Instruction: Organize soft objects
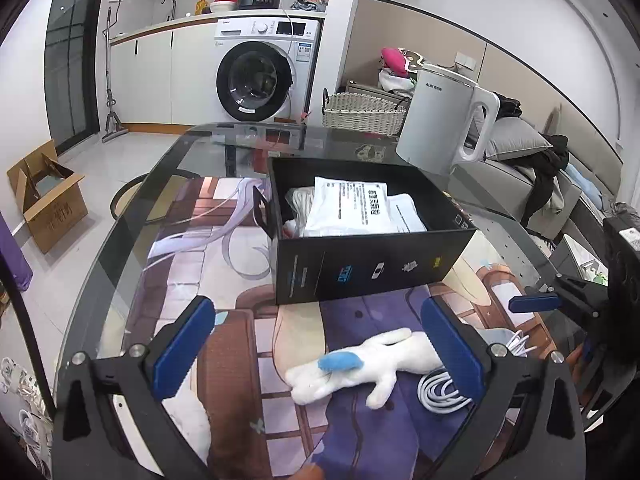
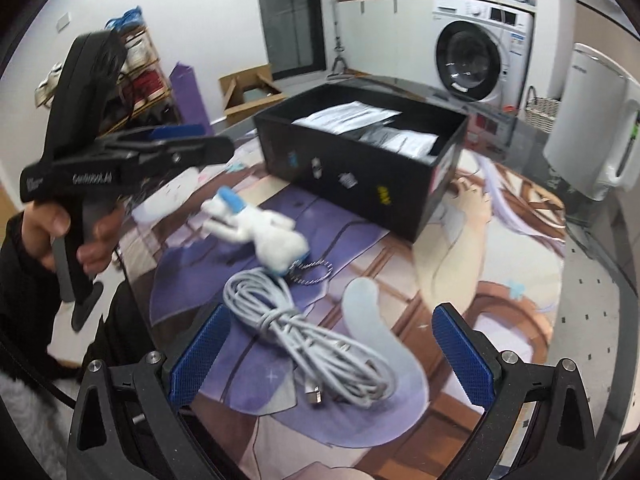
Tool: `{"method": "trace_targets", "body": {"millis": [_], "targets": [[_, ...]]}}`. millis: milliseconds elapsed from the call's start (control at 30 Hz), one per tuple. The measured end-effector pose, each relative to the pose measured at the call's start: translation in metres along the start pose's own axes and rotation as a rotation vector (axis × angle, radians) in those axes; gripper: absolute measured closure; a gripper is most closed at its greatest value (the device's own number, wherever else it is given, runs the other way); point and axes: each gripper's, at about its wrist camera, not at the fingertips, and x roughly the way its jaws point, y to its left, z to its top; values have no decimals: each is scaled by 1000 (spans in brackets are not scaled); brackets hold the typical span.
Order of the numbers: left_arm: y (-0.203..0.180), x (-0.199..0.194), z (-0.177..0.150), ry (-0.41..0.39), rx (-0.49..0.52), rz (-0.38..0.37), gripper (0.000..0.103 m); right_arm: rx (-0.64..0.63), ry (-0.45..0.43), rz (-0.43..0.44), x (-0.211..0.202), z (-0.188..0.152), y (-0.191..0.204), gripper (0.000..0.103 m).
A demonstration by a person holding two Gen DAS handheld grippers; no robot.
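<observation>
Both our grippers gape empty, and the white plush toy (image 1: 360,364) (long axis crosswise) lies nearest our left gripper (image 1: 320,348).

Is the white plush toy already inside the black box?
No. The white plush toy lies on the mat in front of the black box, which holds only white packets.

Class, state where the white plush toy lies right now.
The white plush toy lies on the printed mat, in front of the black box and beside the coiled white cable; in the left wrist view it sits between the open left gripper's fingers.
</observation>
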Motion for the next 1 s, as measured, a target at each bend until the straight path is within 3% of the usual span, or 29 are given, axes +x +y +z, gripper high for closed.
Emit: {"method": "trace_targets", "body": {"millis": [333,600,1000], "targets": [[-11,5,-7,35,67,-19,0,-59,91,12,36,-1,5,1],[-7,12,-9,56,62,-20,0,13,76,-85,44,7,-16,1],[-6,22,-13,78,57,-21,0,72,73,-133,41,8,-37,1]]}}
